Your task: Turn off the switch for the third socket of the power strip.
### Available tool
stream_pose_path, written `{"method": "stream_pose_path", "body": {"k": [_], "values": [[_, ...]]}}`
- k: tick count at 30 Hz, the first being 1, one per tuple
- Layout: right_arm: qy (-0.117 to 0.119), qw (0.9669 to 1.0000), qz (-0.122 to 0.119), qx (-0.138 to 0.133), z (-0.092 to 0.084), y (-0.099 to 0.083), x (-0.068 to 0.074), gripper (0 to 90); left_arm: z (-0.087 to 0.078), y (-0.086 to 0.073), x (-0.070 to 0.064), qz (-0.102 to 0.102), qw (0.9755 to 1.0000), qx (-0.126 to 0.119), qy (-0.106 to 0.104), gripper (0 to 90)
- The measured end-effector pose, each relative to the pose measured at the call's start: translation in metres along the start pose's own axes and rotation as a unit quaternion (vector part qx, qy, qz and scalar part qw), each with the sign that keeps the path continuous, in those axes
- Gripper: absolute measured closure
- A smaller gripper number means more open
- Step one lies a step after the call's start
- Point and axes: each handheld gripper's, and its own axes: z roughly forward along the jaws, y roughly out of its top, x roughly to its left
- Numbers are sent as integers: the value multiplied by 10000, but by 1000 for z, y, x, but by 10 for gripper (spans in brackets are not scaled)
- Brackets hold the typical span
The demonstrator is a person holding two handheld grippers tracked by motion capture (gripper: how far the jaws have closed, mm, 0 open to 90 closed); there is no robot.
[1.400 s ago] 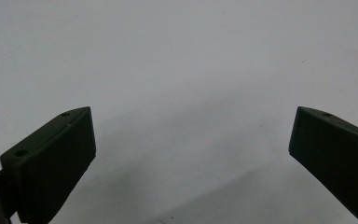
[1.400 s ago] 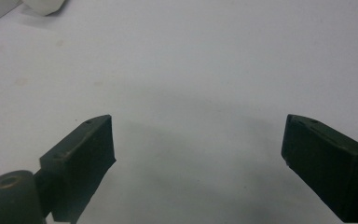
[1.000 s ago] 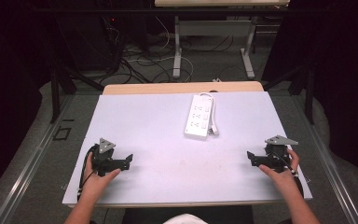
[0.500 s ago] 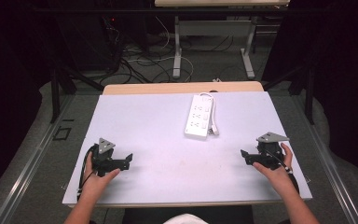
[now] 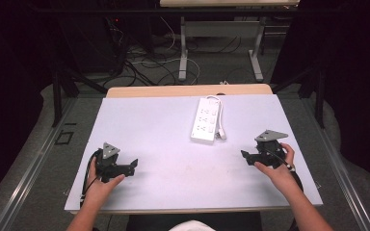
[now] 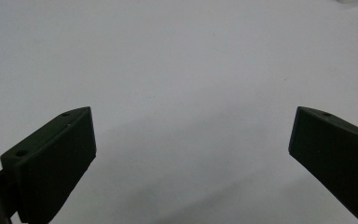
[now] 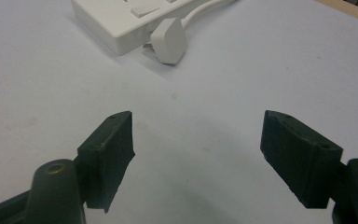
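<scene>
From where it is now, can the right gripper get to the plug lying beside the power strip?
Probably yes. The right gripper is open and faces the plug, with bare table between them. The power strip lies just behind the plug, not in the way.

I see my left black two-jaw gripper topped by a grey three-cornered plate, a black cable looping from its rear. My right black two-jaw gripper carries the same grey plate. Close up, the jaws are dark blocky wedges with small screw holes and what looks like a finely ribbed inner face. My forearms are bare.
</scene>
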Motion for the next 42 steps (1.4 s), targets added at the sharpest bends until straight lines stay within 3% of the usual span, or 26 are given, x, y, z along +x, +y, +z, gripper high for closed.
{"method": "stream_pose_path", "body": {"k": [10, 13, 14, 19, 28, 34, 42], "values": [[321, 9991, -247, 77, 2, 20, 4, 338, 0, 0, 0, -19, 10000, 4, -8, 4], [334, 9990, -275, 90, 3, 24, 5, 349, 0, 0, 0, -12, 10000, 7, -9, 4], [346, 9985, -409, 121, 3, 29, 6, 353, 0, 0, 0, -11, 10000, 6, -13, 4], [254, 9976, -613, 213, 4, 39, 6, 355, 0, 0, 0, -17, 10000, 0, -13, 5], [178, 9966, -706, 385, 8, 54, 3, 355, 0, 0, 0, -36, 10000, -2, -28, 5], [193, 9968, -575, 517, 10, 64, -2, 355, 0, 0, -1, -54, 10000, -5, -46, 5], [153, 9960, -649, 599, 13, 77, -11, 355, 0, 0, 0, -63, 10000, 8, -63, 5]]}}
